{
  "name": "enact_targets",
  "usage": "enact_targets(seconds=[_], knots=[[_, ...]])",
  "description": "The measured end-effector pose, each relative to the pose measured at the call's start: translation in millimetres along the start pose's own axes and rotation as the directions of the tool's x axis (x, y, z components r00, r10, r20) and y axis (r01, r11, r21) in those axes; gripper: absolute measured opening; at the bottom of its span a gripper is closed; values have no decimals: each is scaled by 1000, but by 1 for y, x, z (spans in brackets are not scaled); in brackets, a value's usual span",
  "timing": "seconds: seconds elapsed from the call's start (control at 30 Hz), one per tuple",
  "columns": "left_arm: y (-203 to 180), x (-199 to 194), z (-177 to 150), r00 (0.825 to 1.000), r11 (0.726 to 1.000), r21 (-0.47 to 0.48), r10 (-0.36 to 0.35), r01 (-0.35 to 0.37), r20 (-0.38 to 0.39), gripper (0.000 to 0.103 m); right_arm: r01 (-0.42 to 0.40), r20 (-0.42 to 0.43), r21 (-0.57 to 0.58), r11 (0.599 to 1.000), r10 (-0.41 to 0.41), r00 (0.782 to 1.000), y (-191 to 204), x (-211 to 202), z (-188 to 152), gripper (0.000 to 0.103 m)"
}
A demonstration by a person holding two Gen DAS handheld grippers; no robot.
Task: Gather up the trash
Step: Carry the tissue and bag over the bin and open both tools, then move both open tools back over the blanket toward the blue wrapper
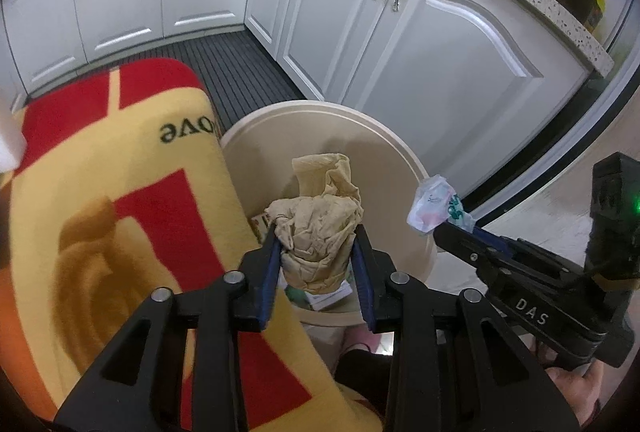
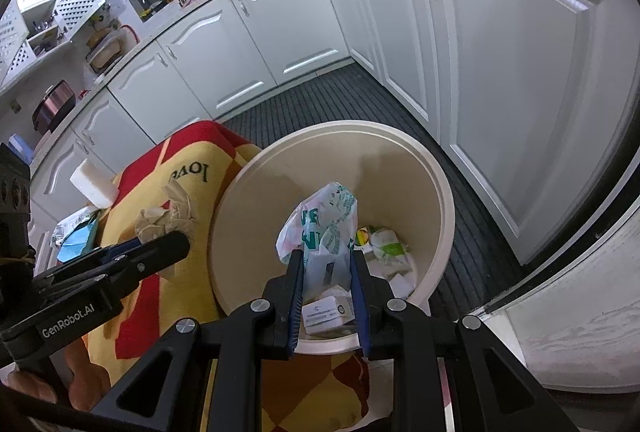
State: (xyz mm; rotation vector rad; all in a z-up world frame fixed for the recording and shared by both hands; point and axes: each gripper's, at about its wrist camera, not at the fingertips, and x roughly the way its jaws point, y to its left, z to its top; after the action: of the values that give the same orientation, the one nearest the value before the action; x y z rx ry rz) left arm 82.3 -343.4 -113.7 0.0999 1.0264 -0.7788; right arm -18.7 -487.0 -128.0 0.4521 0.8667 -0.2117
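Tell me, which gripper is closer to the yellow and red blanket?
The left. The left gripper, holding crumpled tan paper, sits right at the blanket's edge beside the bin. The right gripper, holding a plastic wrapper, is over the bin, farther away.

My right gripper carries "DAS" in white on its black body, and my left gripper reads "GenRobot.AI" along its side. The red-and-yellow blanket shows dark lettering that looks like "love" — upside down from here — while the print on the plastic wrapper and the small box in the bin is too small to read.
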Motion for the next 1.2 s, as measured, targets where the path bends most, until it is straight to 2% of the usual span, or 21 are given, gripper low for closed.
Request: enact_targets(seconds=[0.07, 0.13, 0.2, 0.23, 0.4, 0.73, 0.97, 1.2], knots=[[1, 2, 0, 1000, 1000, -10, -25, 25, -3, 41, 5, -3, 5, 1000, -5, 1000, -2, 4, 1, 21], [1, 4, 0, 1000, 999, -23, -28, 28, -11, 56, 8, -4, 1, 1000, -8, 1000, 0, 7, 1, 23], [3, 2, -1, 1000, 999, -29, -26, 26, -1, 59, 33, -5, -14, 999, -33, 999, 3, 9, 1, 42], [4, 1, -1, 1000, 999, -28, -22, 22, 5, 61, 34, -3, -18, 999, -34, 999, 4, 8, 0, 43], [8, -5, -3, 1000, 999, -37, -12, 12, 6, 61, 29, -17, -15, 999, -29, 999, 3, 9, -3, 43], [22, -27, -13, 993, 994, -34, 104, -102, 51, 61, 9, -21, -31, 999, -10, 1000, 15, 3, -3, 44], [42, -48, -24, 984, 986, -60, 162, -158, 73, 61, -27, -17, -75, 997, 26, 1000, 44, -3, -7, 44], [81, -82, -42, 971, 970, -119, 221, -210, 89, 61, -89, -40, -142, 986, 85, 996, 85, -1, -10, 47]])
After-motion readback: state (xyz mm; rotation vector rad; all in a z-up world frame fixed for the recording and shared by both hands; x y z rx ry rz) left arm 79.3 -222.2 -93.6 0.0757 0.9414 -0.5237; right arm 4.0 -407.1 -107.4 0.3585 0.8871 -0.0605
